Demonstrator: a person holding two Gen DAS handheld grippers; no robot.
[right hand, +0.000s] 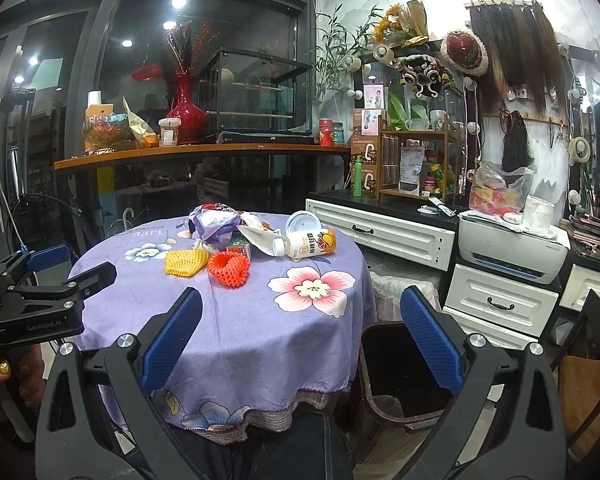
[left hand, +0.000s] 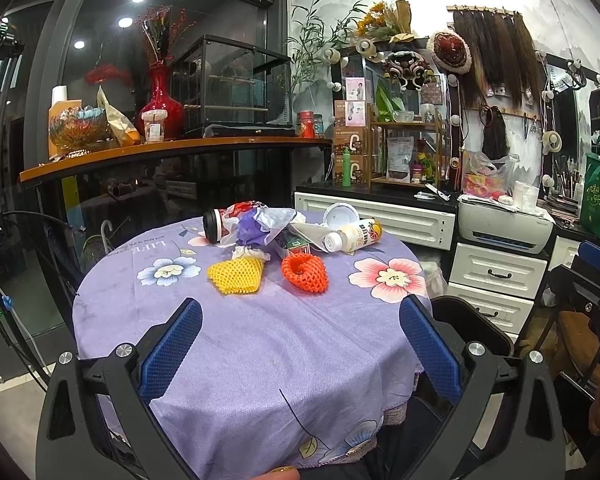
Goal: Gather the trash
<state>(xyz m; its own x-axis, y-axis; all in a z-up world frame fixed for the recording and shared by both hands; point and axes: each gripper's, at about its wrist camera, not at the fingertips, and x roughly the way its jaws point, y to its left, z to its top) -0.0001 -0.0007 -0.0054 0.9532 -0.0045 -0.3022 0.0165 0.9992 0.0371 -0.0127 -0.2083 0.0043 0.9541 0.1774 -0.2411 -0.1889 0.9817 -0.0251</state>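
Awaiting collection: trash heap [left hand: 284, 228] on far side of purple-clothed table [left hand: 260, 340]; left gripper [left hand: 300, 316] and right gripper [right hand: 300, 312] both spread, empty, held short; dark bin [right hand: 396, 376] at table's right, positioned to receive.

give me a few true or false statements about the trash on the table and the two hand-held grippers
1. The yellow foam net and the orange foam net lie side by side on the purple tablecloth. True.
2. The drink bottle stands upright. False: it lies on its side.
3. The left hand-held gripper holds a foam net. False: it is open and empty.
4. The right hand-held gripper is open. True.
5. The dark bin sits on the table. False: it stands on the floor beside it.
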